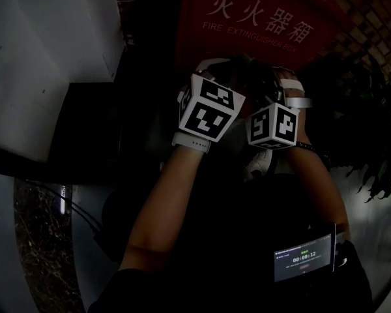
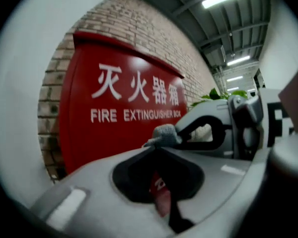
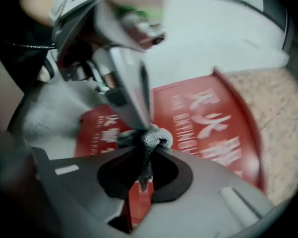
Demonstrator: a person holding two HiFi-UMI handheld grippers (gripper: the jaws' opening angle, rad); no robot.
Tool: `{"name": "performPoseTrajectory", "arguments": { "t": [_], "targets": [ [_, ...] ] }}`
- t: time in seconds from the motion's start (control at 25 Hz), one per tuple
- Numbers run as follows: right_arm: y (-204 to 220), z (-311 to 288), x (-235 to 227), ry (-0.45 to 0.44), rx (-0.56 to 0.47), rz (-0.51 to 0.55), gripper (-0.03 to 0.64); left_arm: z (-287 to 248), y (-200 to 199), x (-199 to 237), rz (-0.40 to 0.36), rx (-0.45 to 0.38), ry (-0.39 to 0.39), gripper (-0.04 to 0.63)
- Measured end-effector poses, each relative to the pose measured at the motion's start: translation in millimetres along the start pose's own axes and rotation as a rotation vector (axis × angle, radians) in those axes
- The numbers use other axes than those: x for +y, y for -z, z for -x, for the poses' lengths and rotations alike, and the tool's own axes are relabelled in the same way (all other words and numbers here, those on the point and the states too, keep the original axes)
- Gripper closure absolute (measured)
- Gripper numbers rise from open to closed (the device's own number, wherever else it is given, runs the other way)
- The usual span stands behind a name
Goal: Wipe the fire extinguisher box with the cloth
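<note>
Our left tool (image 2: 157,144) and right tool (image 3: 150,146) both clamp the small grey cloth (image 3: 157,138); rubbing the red metal fire extinguisher box (image 2: 104,138) could tug it loose.

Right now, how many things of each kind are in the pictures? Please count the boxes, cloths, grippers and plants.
fire extinguisher box, red: 1
cloth, grey: 1
grippers: 2, the left gripper and the right gripper, each shut on the cloth
plant, green: 1
Total: 5
</note>
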State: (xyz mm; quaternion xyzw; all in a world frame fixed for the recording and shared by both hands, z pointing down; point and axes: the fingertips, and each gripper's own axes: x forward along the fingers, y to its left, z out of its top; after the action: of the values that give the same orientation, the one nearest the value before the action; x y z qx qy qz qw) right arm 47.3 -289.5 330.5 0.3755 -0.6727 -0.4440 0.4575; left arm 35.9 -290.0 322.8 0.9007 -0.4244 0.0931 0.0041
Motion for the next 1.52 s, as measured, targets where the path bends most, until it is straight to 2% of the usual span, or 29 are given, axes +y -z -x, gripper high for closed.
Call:
{"name": "performPoseTrajectory", "arguments": {
  "t": [0.16, 0.32, 0.44, 0.56, 0.68, 1.28, 1.52],
  "targets": [
    [-11.5, 15.7, -83.5, 0.131, -0.004, 0.075, 0.583, 16.6, -36.5, 3.3, -0.004, -0.107, -0.028, 0.592],
    [-15.3, 21.9, -147.7, 0.233, 0.013, 0.121, 0.583, 18.8, -35.5, 1.4, 0.001, -0.107, -0.032, 0.592],
    [-16.6, 23.5, -173.8, 0.27, 0.023, 0.143, 0.583, 17.5, -33.1, 0.4, 0.0, -0.099, -0.026, 0.592],
    [-18.0, 22.4, -178.2, 0.286, 0.027, 0.172, 0.583, 17.1, -32.8, 1.4, 0.005, -0.104, -0.026, 0.592],
    [-14.6, 17.6, -164.5, 0.274, 0.03, 0.176, 0.583, 13.4, -27.4, 2.4, 0.005, -0.097, -0.027, 0.592],
    [15.0, -21.0, -27.8, 0.021, 0.043, 0.139, 0.583, -19.3, 41.1, 1.5, 0.007, 0.042, -0.023, 0.592],
    [29.0, -36.8, 22.7, -0.065, 0.058, 0.14, 0.583, -32.7, 71.9, 0.8, 0.073, 0.099, -0.002, 0.592]
  ]
}}
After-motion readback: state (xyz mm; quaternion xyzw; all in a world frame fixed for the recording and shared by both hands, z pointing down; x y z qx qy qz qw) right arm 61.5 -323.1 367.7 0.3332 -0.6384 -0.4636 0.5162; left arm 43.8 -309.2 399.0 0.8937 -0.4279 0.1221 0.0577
